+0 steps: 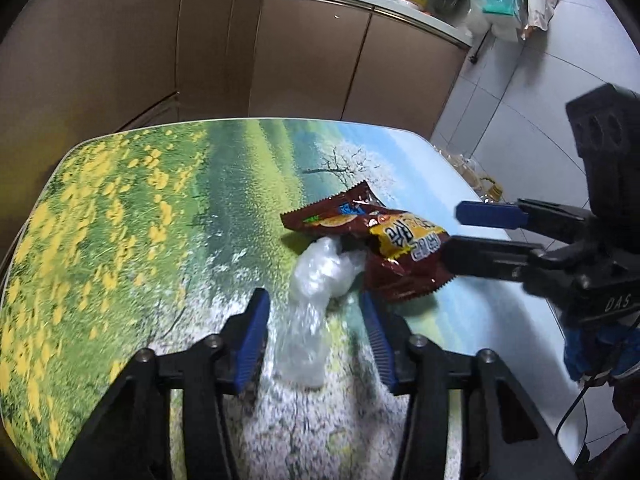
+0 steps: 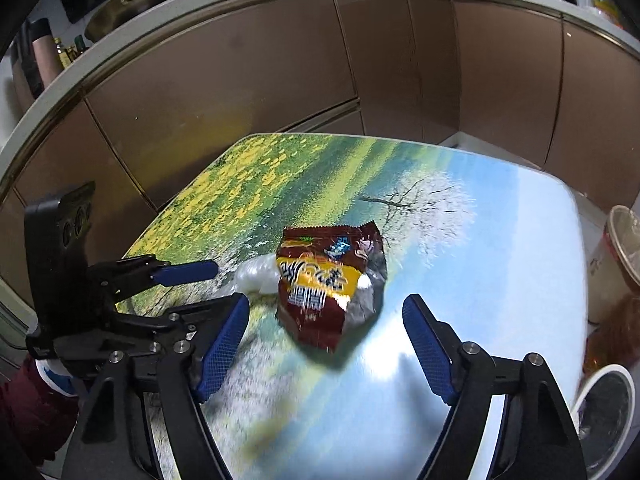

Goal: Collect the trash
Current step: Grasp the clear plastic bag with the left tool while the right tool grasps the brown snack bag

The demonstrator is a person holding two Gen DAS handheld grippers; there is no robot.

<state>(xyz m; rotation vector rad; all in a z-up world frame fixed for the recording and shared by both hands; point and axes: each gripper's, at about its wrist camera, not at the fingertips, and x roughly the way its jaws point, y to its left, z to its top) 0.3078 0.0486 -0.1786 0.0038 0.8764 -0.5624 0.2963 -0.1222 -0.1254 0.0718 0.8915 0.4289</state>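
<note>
Brown snack wrapper, serrated ends fore-and-aft

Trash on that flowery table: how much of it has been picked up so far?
None yet. The snack wrapper and crumpled clear plastic both lie on the table. The left gripper straddles the plastic, the right gripper the wrapper, both open. Grasping and binning remain.

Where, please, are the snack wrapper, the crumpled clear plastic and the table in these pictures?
snack wrapper [image 2: 320, 280]: right wrist view, on its yellow label band.
crumpled clear plastic [image 1: 320, 272]: left wrist view, on its bunched upper part.
table [image 1: 120, 216]: left wrist view, on the bare flower-printed top.
</note>
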